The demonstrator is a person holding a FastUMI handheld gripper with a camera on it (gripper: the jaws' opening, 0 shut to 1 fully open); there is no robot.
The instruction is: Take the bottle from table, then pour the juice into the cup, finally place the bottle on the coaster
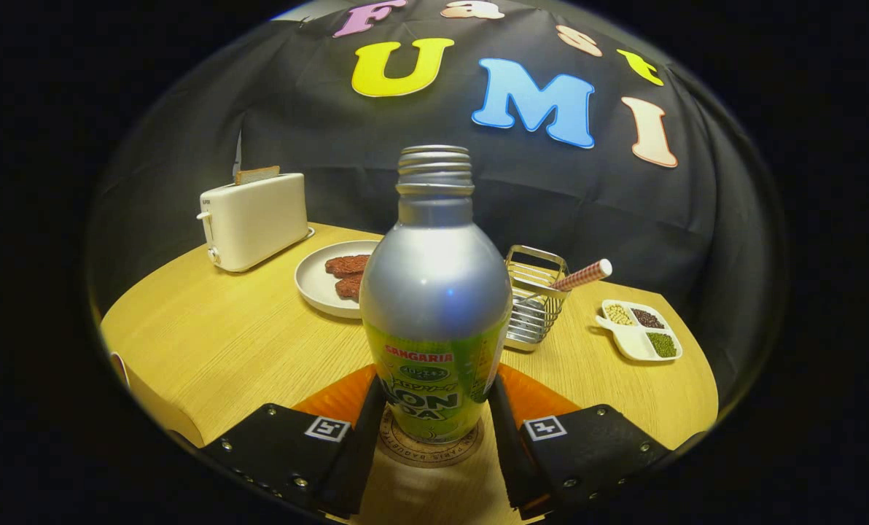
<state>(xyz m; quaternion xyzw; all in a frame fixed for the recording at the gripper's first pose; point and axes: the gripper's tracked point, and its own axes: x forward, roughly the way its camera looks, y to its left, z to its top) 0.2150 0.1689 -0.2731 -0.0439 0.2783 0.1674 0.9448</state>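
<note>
Silver bottle (434, 306) upright on the round coaster (430, 446), between the fingers (359, 437); fingers parted to bottle width, flanking its lower sides, contact unclear.

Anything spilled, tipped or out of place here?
Nothing stands out. The bottle stands upright and uncapped on the round coaster, between the gripper fingers, which sit close at its sides. No spill shows on the table. Plate, toaster and wire rack look in order.

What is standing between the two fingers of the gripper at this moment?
In the gripper view, the bottle stands between the two fingers, upright on the round coaster. The fingers flank its lower label closely; firm contact cannot be confirmed.
</note>
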